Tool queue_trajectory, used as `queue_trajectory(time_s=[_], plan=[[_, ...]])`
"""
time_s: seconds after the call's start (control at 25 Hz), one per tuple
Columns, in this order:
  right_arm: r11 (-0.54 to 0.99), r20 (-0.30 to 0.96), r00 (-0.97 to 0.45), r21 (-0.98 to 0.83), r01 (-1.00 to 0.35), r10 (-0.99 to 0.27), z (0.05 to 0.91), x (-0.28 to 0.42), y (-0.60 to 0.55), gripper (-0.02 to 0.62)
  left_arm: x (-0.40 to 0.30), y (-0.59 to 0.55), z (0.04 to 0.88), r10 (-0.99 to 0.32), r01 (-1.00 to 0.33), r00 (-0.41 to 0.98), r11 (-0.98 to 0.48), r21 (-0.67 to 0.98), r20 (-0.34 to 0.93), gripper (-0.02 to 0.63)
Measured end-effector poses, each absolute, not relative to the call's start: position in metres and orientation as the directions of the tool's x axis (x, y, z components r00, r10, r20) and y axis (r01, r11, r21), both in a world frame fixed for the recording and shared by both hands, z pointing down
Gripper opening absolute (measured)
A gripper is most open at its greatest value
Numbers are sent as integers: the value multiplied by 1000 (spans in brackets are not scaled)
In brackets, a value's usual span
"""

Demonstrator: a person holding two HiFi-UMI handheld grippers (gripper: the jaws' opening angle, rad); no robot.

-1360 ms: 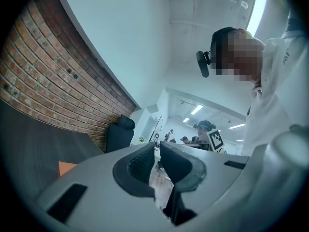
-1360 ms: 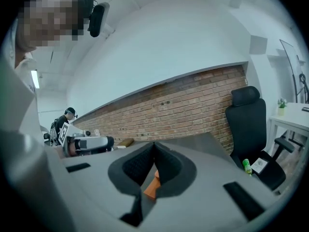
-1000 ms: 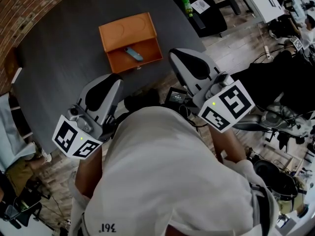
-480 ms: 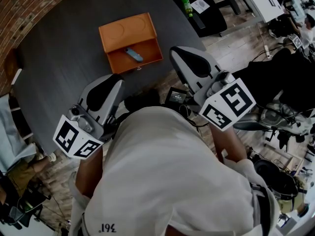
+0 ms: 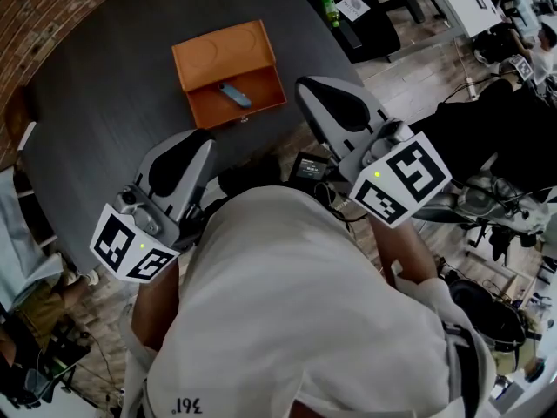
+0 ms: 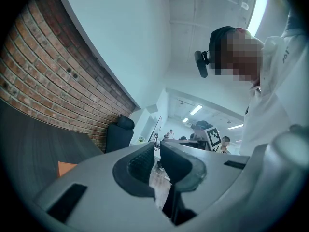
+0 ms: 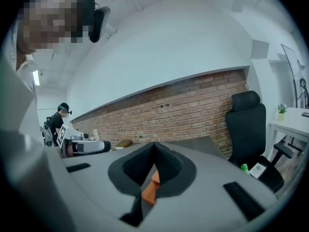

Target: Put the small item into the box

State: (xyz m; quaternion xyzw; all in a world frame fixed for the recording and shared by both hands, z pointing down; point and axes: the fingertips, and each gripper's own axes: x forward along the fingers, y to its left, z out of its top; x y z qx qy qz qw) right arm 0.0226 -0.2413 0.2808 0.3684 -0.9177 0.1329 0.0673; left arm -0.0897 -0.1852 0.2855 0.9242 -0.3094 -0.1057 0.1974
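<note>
1. The left gripper (image 6: 157,153) and the right gripper (image 7: 154,151) are held on the near side of the orange box (image 5: 222,55), well apart from it, each clenched on nothing
2. The box is laid open on the dark table (image 5: 113,103), its lid turned back on the far side
3. The small blue item (image 5: 233,94) is seen lying inside the box
4. A green bottle (image 5: 330,9) is seen beyond the box, to its right

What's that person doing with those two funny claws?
A person holds a claw in each hand, back by their body. The left claw and the right claw are both shut and empty. On the dark table, the orange box lies open with the small blue item already inside it.
</note>
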Motion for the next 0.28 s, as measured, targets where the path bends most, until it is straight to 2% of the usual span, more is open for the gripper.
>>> queue_trajectory(time_s=[0.28], plan=[[686,228,-710,-188,-703,-666,283,27,-244,12,-89,-186,288,-612,-527,788,-731,434,-73,43]])
